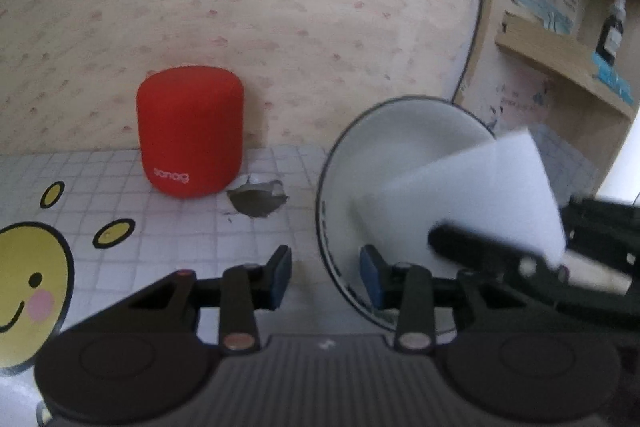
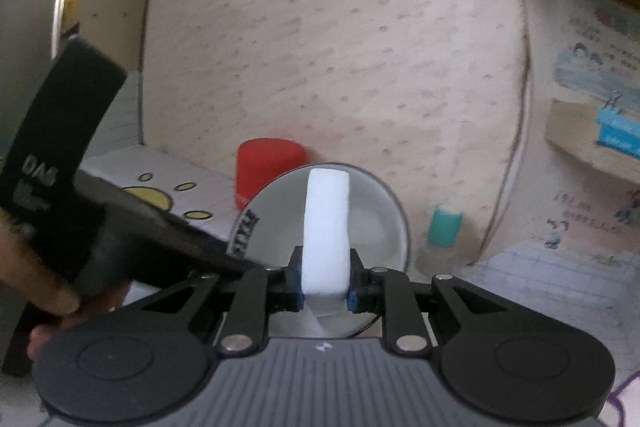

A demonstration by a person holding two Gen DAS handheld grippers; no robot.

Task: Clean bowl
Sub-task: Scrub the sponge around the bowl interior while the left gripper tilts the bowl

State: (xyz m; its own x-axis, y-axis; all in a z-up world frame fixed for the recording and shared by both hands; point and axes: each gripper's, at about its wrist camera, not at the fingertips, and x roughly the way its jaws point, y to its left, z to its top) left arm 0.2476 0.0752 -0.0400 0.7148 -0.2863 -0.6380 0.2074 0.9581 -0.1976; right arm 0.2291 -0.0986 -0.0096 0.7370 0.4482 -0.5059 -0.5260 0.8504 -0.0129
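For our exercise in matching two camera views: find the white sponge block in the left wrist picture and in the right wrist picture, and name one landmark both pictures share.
Left wrist view: the white sponge is right of centre, in front of the tilted bowl, held by the right gripper.
Right wrist view: it stands at centre, clamped between this gripper's fingertips, the bowl behind it.
Shared landmark: the red cylinder, left of the bowl in both.

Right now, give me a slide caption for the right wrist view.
Right gripper pinches a white sponge against the tilted white bowl.
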